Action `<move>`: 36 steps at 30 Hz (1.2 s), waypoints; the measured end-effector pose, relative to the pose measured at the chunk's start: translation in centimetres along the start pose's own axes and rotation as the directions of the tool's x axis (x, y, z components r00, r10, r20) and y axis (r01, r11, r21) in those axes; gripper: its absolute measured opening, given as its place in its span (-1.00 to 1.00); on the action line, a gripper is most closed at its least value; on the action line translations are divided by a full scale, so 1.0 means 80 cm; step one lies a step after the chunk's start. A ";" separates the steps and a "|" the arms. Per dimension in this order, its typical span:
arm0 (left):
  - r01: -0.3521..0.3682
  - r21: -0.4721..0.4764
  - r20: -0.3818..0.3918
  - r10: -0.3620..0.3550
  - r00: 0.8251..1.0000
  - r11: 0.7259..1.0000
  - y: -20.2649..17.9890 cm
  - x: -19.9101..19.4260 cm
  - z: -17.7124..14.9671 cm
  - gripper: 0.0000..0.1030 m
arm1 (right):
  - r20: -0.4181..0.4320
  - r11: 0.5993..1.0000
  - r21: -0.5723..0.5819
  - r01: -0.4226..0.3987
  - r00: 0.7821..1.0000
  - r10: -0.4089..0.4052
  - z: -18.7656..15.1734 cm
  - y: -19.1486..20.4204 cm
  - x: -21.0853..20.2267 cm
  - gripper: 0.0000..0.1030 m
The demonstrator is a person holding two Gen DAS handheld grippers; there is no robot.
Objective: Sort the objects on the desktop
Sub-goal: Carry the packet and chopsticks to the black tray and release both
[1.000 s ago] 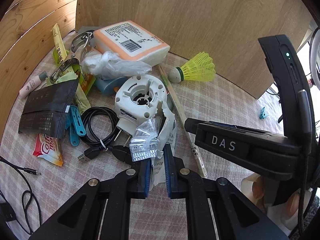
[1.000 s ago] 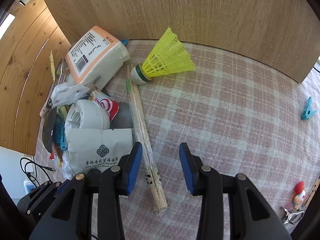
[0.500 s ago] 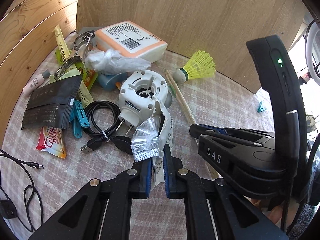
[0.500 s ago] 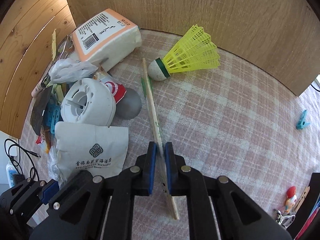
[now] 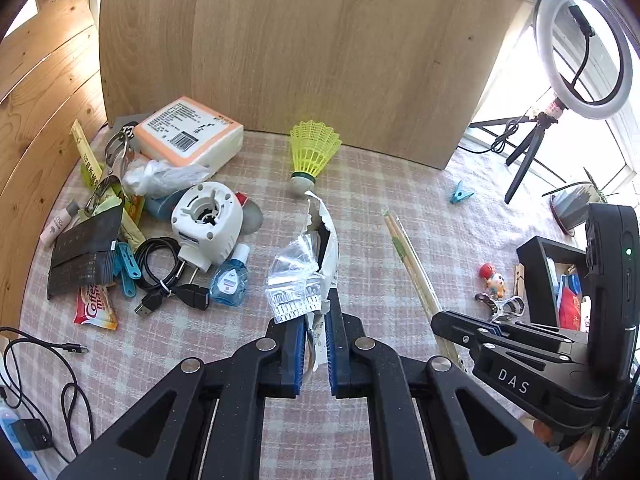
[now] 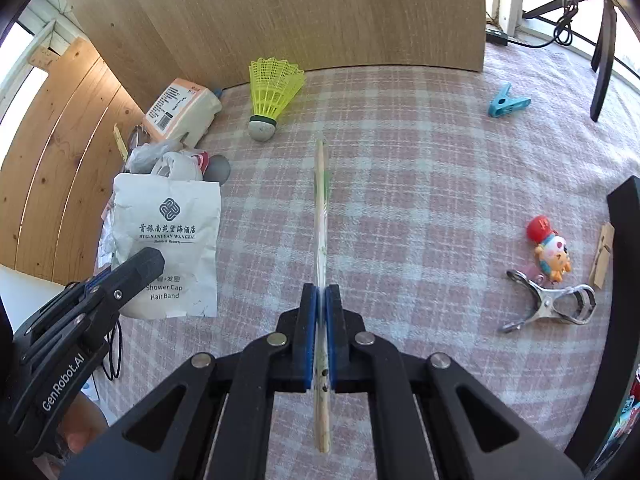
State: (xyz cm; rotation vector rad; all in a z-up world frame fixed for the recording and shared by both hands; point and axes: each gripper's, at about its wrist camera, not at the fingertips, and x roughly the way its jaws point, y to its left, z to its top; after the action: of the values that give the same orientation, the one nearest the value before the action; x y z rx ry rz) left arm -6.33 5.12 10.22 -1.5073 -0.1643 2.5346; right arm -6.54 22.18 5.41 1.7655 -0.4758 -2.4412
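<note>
White paper shower-cap packet clamped in left gripper; right gripper just closed, pinching wrapped wooden chopsticks; yellow shuttlecock beyond both.

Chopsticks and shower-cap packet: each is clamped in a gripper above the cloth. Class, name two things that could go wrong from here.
1. The right gripper pinches the chopsticks near one end, so the long free end could swing or slip.
2. The left gripper holds the torn packet by its edge; the clear bag could drop out.
</note>
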 end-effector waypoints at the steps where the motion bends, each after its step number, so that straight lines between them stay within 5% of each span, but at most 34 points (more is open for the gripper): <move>1: 0.012 0.009 0.001 -0.012 1.000 1.000 -0.009 -0.003 0.000 -0.85 | 0.011 1.000 0.014 0.009 1.000 -0.009 -0.001 -0.016 -0.011 -0.90; 10: 0.135 0.159 -0.001 -0.137 0.991 0.978 -0.139 -0.020 0.000 -0.85 | 0.160 0.986 0.138 0.091 0.981 -0.113 -0.036 -0.162 -0.115 -0.90; 23: 0.346 0.397 -0.087 -0.340 0.936 0.850 -0.387 -0.028 -0.040 -0.84 | 0.212 0.841 0.474 0.261 0.893 -0.397 -0.152 -0.393 -0.274 -0.90; 33: 0.385 0.467 -0.125 -0.372 0.920 0.796 -0.468 -0.027 -0.067 -0.82 | 0.173 0.759 0.590 0.277 0.874 -0.453 -0.198 -0.464 -0.292 -0.90; 36: 0.395 0.493 -0.120 -0.390 0.913 0.775 -0.477 -0.032 -0.071 -0.63 | 0.165 0.757 0.593 0.274 0.879 -0.447 -0.200 -0.469 -0.291 -0.88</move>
State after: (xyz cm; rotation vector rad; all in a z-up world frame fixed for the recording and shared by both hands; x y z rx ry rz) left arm 3.81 41.85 16.96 -1.1305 0.1699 2.0161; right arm 20.14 60.44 10.73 1.8102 -1.0638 -3.1184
